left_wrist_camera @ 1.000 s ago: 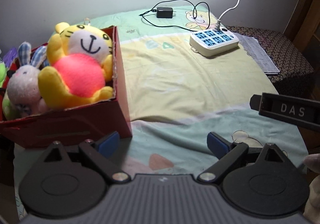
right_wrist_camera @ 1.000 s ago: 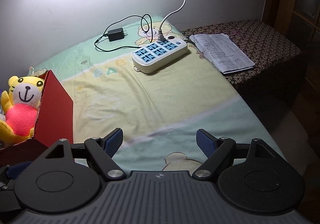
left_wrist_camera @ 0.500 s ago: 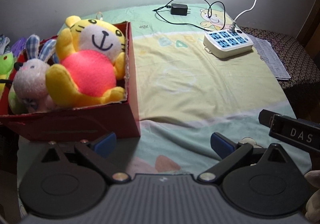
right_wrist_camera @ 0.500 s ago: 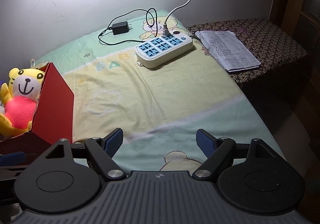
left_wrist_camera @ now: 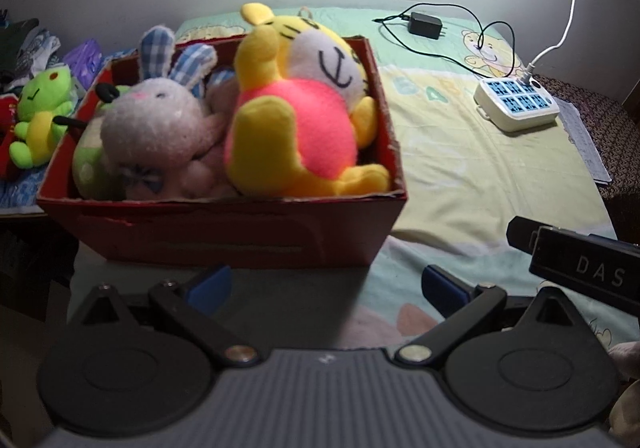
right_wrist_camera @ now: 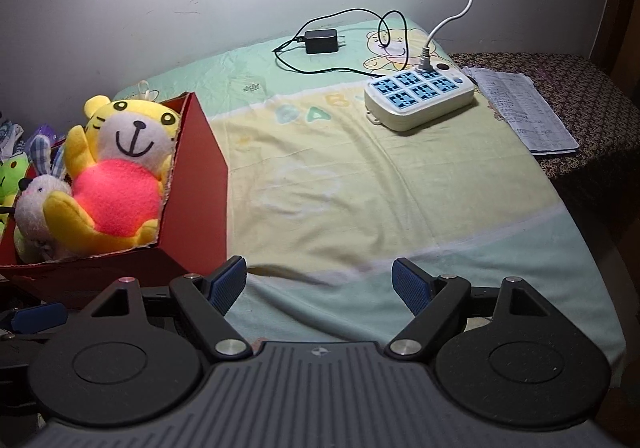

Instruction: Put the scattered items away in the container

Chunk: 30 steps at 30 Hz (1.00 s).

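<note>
A red cardboard box stands on the bed and holds a yellow tiger plush with a pink belly and a grey rabbit plush. A green frog plush lies outside the box, beyond its left wall. My left gripper hangs open just in front of the box's near wall, nothing between its blue pads. My right gripper is open and empty over the bedsheet, right of the box.
A white power strip with a white cable, a black charger with its cord and a printed paper lie at the bed's far right. Purple packets and clothes sit far left. The right gripper's body shows at right.
Both grippers have swung left, so the box now sits in the middle of the left wrist view and the frog plush has come into sight. Both sets of jaws stay open and empty.
</note>
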{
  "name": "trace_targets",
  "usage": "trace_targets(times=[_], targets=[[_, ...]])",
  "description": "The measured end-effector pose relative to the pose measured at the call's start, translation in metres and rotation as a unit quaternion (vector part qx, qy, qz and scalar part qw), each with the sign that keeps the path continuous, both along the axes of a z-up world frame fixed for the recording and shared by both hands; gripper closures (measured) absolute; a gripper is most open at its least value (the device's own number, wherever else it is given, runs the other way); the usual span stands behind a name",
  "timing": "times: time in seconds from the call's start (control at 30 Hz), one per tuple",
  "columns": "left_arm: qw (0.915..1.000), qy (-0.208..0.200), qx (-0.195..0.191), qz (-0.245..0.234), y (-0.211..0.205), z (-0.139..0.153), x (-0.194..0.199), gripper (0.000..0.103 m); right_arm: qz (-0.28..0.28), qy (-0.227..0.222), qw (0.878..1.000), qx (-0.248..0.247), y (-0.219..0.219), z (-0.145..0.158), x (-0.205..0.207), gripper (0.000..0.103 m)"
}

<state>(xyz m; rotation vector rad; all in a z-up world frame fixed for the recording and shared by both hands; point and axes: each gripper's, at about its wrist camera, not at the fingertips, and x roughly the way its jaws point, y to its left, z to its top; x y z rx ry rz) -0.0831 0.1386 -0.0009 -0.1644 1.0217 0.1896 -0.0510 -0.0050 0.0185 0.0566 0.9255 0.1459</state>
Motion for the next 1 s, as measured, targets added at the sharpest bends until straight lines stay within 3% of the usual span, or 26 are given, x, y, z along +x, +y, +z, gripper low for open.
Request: trace_targets(times=[0.33, 0.67, 1.0], targets=[[0.9998, 0.017, -0.01, 0.008, 0.065, -0.002, -0.016, 0.002, 0.012, 0.0, 1.0, -0.003, 0.062, 0.005, -0.016, 0.021], [0.9997, 0.016, 0.014, 0.011, 0.114, 0.004, -0.032, 0.002, 0.01, 0.003, 1.0, 0.0, 0.112, 0.008, -0.032, 0.021], [0.9992, -0.005, 0.039, 0.01, 0.155, 0.027, -0.035, 0.001, 0.015, -0.023, 0.999, 0.019, 0.151, 0.032, -0.041, 0.021]])
